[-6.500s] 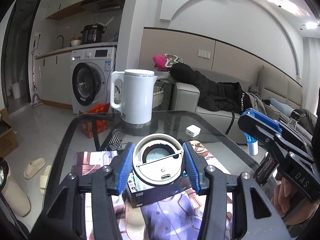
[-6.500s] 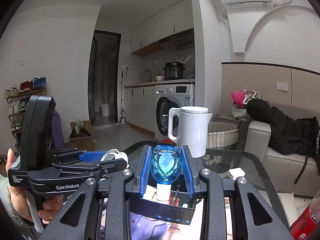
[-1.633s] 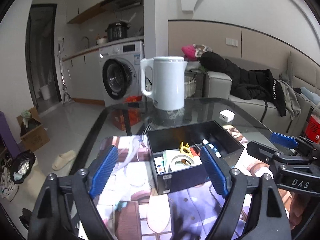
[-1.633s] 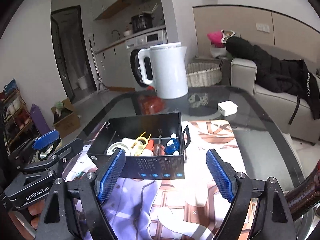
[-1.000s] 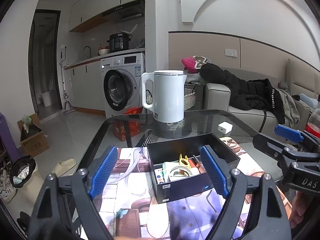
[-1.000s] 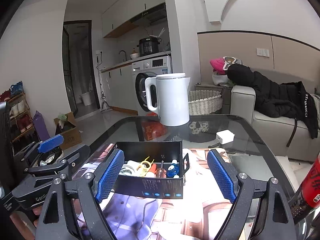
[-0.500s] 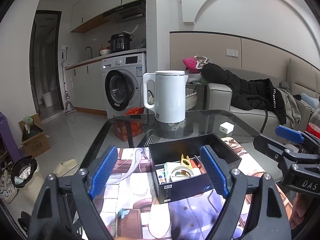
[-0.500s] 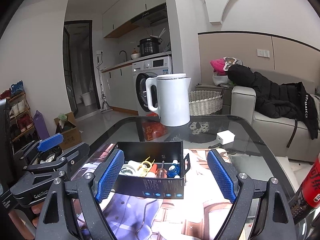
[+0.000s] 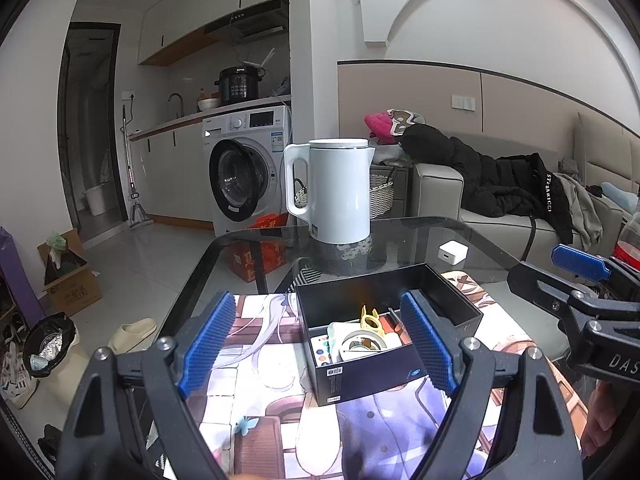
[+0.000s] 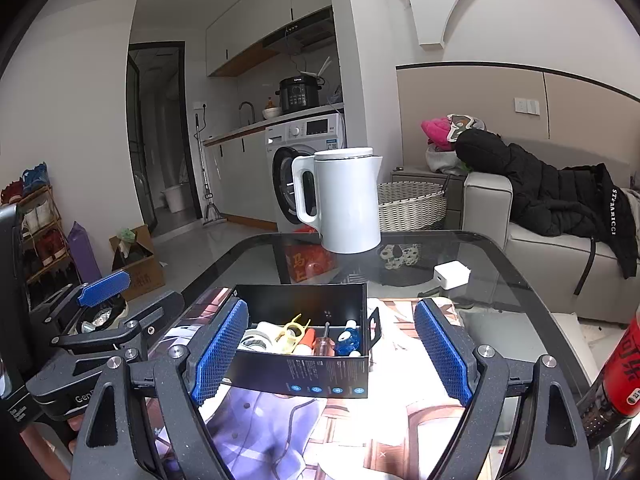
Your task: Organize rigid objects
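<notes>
Left gripper (image 9: 316, 346) jaws spread wide, nothing between the pads. Right gripper (image 10: 330, 354) the same, empty. Black box (image 10: 304, 376) sits on the printed mat (image 9: 280, 432) just ahead of both, seen between each pair of jaws, not touched. Inside: tape roll (image 9: 362, 344), yellow plastic piece (image 10: 290, 334), blue-capped item (image 10: 347, 336), a few more too small to name. Beyond the box, white kettle (image 9: 340, 192) and a small white cube, maybe a charger (image 10: 451, 275), on the glass table (image 10: 500, 280).
</notes>
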Demonstrator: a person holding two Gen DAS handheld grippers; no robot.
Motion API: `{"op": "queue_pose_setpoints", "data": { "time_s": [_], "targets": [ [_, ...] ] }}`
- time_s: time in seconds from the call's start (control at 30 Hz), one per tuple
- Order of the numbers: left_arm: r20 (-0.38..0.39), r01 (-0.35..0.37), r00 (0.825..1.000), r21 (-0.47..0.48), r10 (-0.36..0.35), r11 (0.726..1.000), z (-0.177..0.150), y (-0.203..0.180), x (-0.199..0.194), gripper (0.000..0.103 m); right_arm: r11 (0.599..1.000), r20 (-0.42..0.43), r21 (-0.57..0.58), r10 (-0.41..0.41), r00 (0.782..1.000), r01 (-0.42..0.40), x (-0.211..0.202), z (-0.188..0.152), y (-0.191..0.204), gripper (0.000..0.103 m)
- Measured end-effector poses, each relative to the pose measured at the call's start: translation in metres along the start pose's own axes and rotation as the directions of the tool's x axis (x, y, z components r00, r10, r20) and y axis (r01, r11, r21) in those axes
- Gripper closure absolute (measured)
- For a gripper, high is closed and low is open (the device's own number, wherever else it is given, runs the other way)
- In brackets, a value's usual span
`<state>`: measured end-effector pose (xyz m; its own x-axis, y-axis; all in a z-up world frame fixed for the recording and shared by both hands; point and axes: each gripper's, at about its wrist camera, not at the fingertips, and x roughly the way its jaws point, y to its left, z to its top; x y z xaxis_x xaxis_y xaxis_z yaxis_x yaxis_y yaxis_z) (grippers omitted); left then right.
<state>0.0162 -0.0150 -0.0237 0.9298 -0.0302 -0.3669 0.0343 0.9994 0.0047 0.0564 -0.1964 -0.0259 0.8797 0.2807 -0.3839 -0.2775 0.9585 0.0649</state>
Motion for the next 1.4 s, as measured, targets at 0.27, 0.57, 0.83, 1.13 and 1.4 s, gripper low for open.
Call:
{"op": "queue_pose_setpoints", "data": {
  "time_s": [0.27,0.57,0.83,1.13,1.4],
  "targets": [
    [-0.008,0.003,1.0,0.003,-0.003,1.0,0.0,-0.0003,0.0008,0.018,1.0,-0.001,0.001,0.0,1.0,0.0,0.0,0.0001,-0.0001,0.016],
    [-0.009,0.0,1.0,0.005,0.0,1.0,-0.0005,-0.001,0.0001,0.018,1.0,-0.001,0.001,0.0,1.0,0.0,-0.0004,0.0001,0.0001,0.016],
    [-0.008,0.001,1.0,0.006,-0.001,1.0,-0.0005,-0.0016,0.0008,0.018,1.0,0.0,0.001,0.0,1.0,0.0,-0.0001,0.0001,0.0003,0.016],
    [-0.012,0.004,1.0,0.006,-0.004,1.0,-0.0005,-0.0019,0.0019,0.018,1.0,-0.001,0.002,-0.001,1.0,0.001,-0.0002,0.0002,0.0004,0.016],
    [-0.012,0.005,1.0,0.005,-0.005,1.0,-0.0008,-0.0014,0.0016,0.018,1.0,0.0,-0.002,-0.001,1.0,0.001,-0.0003,0.0002,0.0006,0.016]
  ]
}}
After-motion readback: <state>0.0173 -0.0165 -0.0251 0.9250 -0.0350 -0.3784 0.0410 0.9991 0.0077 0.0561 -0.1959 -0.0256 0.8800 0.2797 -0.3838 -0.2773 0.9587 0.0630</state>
